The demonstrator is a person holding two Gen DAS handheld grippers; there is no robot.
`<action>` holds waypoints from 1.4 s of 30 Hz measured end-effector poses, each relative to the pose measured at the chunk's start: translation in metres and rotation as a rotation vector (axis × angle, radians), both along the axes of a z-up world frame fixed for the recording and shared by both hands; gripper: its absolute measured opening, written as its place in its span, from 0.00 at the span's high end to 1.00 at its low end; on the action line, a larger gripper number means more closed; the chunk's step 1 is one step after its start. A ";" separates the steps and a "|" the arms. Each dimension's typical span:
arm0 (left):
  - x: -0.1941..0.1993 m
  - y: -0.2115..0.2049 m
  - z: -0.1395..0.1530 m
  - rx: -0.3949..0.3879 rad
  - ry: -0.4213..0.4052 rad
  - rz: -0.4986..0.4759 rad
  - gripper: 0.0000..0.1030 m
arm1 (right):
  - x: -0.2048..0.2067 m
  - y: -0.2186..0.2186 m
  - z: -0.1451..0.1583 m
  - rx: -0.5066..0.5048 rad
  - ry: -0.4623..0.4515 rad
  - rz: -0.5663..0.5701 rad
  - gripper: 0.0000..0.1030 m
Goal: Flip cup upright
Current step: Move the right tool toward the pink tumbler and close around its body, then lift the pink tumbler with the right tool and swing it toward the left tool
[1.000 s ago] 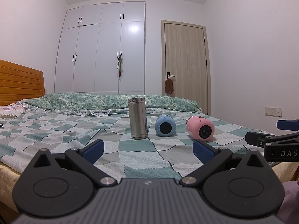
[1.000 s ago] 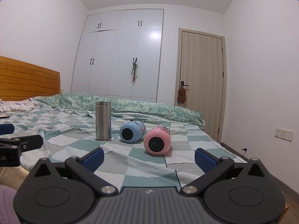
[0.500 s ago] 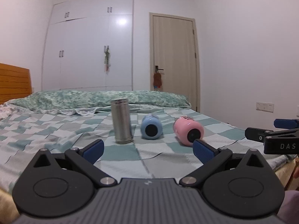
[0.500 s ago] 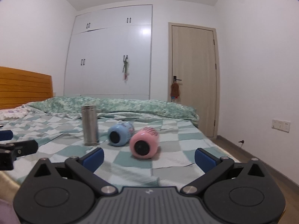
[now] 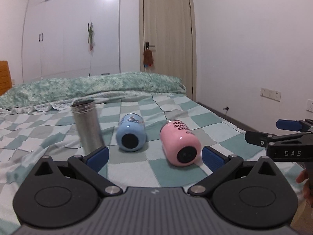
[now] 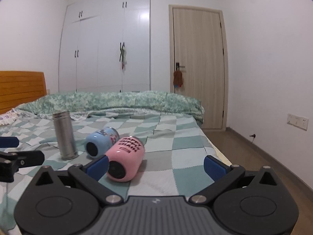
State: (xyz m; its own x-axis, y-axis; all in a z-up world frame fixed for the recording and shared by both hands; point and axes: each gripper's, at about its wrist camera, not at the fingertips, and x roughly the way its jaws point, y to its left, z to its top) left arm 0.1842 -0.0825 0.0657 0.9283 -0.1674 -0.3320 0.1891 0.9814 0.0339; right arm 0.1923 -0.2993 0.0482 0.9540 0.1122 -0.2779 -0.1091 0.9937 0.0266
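Note:
A pink cup point(image 5: 179, 145) point(image 6: 125, 158) lies on its side on the checked bedspread, its dark base toward me. A blue cup point(image 5: 131, 135) point(image 6: 102, 142) lies on its side just left of it. A steel flask point(image 5: 88, 126) point(image 6: 65, 135) stands upright further left. My left gripper point(image 5: 154, 157) is open and empty, just short of both lying cups. My right gripper point(image 6: 155, 164) is open and empty; its left pad sits beside the pink cup's base. Each gripper shows at the edge of the other's view.
The bed point(image 6: 176, 143) has a green quilt point(image 6: 117, 103) rolled along its far side and a wooden headboard point(image 6: 21, 90) at left. The bed's right edge drops to the floor point(image 6: 273, 156). A wardrobe point(image 6: 109, 45) and door point(image 6: 199, 68) stand behind.
Both grippers have moved forward toward the cups, which now look larger and nearer. The views have swung right. The cups and flask have not moved.

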 end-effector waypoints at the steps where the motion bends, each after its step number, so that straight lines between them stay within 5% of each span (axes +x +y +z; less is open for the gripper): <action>1: 0.012 -0.005 0.002 0.002 0.014 -0.002 0.00 | 0.009 -0.002 0.002 -0.010 0.012 0.004 0.00; 18: 0.178 -0.059 -0.010 -0.006 0.416 0.011 0.00 | 0.140 -0.031 -0.005 -0.174 0.194 0.077 0.00; 30: 0.241 -0.083 -0.039 0.058 0.656 -0.004 0.00 | 0.180 -0.035 -0.031 -0.187 0.282 0.128 0.00; 32: 0.248 -0.084 -0.045 0.057 0.706 -0.010 0.10 | 0.182 -0.034 -0.034 -0.192 0.292 0.135 0.00; 42: 0.238 -0.092 -0.044 0.084 0.704 -0.013 0.14 | 0.166 -0.034 -0.025 -0.206 0.270 0.129 0.00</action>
State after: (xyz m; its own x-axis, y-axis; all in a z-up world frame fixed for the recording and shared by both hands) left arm 0.4226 -0.1742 0.0219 0.4861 -0.1244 -0.8650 0.2056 0.9783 -0.0251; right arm 0.3583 -0.3332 0.0236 0.8248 0.1425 -0.5471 -0.2505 0.9596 -0.1278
